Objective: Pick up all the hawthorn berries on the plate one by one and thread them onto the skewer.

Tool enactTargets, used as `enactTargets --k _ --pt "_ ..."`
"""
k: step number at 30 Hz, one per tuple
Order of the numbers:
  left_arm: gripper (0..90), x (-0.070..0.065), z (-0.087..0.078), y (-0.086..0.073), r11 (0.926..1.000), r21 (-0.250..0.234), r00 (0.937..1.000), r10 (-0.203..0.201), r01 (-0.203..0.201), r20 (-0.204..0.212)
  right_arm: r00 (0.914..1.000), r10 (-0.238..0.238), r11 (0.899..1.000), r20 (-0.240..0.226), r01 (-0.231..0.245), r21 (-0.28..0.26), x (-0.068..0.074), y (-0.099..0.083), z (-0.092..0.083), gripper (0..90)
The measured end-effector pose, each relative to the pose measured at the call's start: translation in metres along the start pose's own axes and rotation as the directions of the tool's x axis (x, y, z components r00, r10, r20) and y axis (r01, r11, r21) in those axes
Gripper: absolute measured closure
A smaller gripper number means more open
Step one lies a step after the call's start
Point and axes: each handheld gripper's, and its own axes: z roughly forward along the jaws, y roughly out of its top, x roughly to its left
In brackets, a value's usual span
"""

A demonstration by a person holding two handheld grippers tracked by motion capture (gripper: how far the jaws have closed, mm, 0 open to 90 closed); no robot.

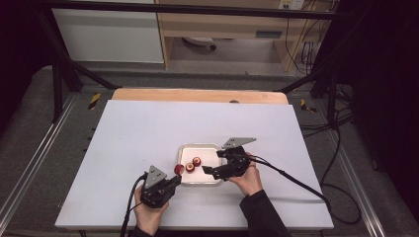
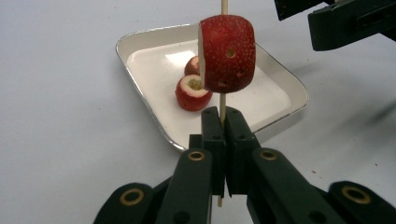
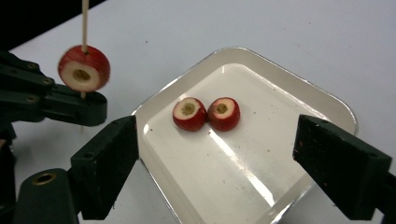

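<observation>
Red-skinned, pale-fleshed fruit piece [image 2: 227,53] threaded on a thin wooden skewer [image 2: 222,106], which my left jaws [image 2: 222,122] pinch tight just below the piece; the skewer stands upright, its top running out of the left gripper view. In the high view my left jaws [image 1: 174,178] sit near the front edge of the white worktop [image 1: 138,133], just off the left rim of the white tray [image 1: 200,147], with the skewered piece [image 1: 178,169] held above that rim. My right jaws [image 3: 215,154] stand wide apart with nothing between them, spread over the tray's near end. In the high view my right jaws [image 1: 213,161] lie across the tray's right rim, pointing toward the left hand. Two further cut pieces [image 3: 206,113] rest on the tray floor, side by side and touching, cut faces up, each with a small hollow at its core; they lie toward the tray's left half in the high view [image 1: 193,163]. The tray [image 3: 299,98] itself sits near the middle of the worktop, somewhat toward its front edge.
</observation>
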Motion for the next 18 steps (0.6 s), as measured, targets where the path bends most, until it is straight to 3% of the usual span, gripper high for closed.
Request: enactTargets --k 6,13,18 --pt "88.3 0.003 -0.004 -0.001 0.9999 0.005 0.9999 0.01 -0.01 0.006 0.9979 -0.06 0.995 0.026 0.058 0.083 -0.005 0.005 0.003 10.6" --pt "88.3 0.006 -0.007 -0.002 0.9998 0.011 0.9999 0.016 -0.016 -0.002 0.9902 -0.133 0.975 0.044 0.122 0.187 -0.001 0.018 0.015 9.1" --pt "88.3 0.01 -0.01 -0.003 0.9998 0.012 0.9999 0.016 -0.016 -0.002 0.9833 -0.173 0.962 0.057 0.156 0.223 0.001 0.029 0.024 12.8"
